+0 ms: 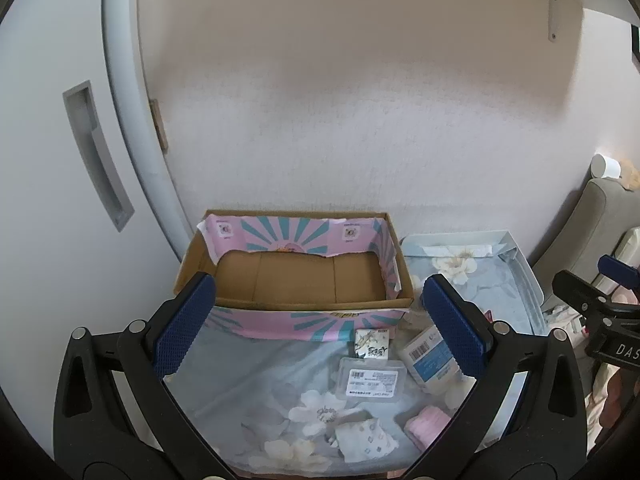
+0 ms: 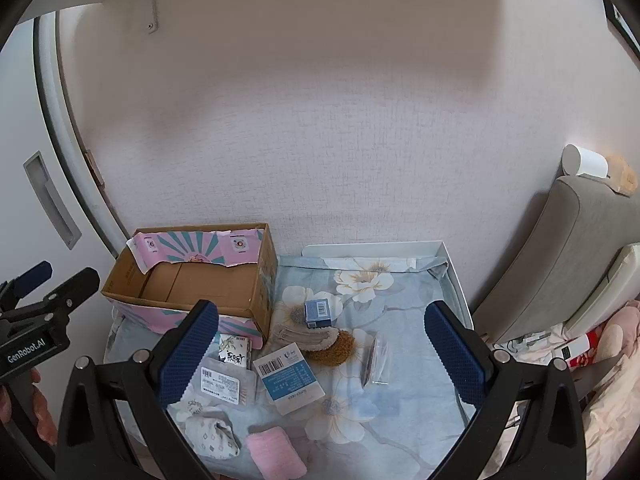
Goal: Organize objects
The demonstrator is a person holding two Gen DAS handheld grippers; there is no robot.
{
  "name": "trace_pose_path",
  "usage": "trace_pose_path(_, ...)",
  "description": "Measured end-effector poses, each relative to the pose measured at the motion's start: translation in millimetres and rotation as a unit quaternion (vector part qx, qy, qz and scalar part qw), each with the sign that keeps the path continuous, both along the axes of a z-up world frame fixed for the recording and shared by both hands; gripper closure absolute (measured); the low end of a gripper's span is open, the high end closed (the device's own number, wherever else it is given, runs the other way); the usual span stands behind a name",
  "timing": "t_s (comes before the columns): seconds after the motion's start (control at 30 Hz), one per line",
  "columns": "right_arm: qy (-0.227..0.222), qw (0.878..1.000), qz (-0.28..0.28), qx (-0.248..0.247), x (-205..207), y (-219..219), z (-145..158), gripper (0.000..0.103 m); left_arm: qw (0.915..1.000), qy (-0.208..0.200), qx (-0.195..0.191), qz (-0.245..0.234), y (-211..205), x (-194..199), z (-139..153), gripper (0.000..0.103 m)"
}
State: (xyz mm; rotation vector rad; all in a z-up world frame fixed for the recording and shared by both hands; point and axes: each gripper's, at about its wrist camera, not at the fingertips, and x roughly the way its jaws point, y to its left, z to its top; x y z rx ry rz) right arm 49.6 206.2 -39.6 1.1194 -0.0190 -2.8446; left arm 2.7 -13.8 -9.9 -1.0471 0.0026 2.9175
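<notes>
An empty cardboard box (image 1: 296, 276) with pink and teal print stands at the back left of a floral cloth; it also shows in the right wrist view (image 2: 192, 284). In front of it lie a small printed packet (image 2: 234, 350), a clear labelled case (image 2: 226, 386), a blue-white pouch (image 2: 290, 378), a rolled patterned cloth (image 2: 214, 436) and a pink cloth (image 2: 276, 454). A small blue box (image 2: 319, 312), brown hair clips (image 2: 320, 342) and a clear packet (image 2: 378, 360) lie further right. My left gripper (image 1: 320, 324) is open above the items, empty. My right gripper (image 2: 322, 356) is open, empty.
A white cabinet door (image 1: 60, 160) rises on the left, a textured wall (image 2: 320, 140) behind. A white tray rim (image 2: 452, 276) borders the cloth on the right. A grey cushioned headboard (image 2: 560, 248) and bedding lie at the far right.
</notes>
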Motion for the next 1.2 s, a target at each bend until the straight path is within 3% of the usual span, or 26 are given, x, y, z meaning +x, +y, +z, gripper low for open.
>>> trace_pose_path(0.23, 0.001, 1.000, 0.002, -0.001, 0.5, 1.4, -0.1, 0.001, 0.9999, 0.004, -0.013, 0.003, 3.6, 2.0, 0.9, 0.000)
trace_pose_path(0.63, 0.001, 1.000, 0.001, -0.003, 1.9, -1.6, -0.3, 0.001, 1.0000, -0.001, 0.009, -0.003, -0.1, 3.8, 1.9, 0.000)
trace_pose_path(1.2, 0.011, 1.000, 0.011, -0.006, 6.5, -1.9, 5.3, 0.001, 0.9999, 0.008, -0.010, -0.010, 6.7, 6.5, 9.4, 0.000)
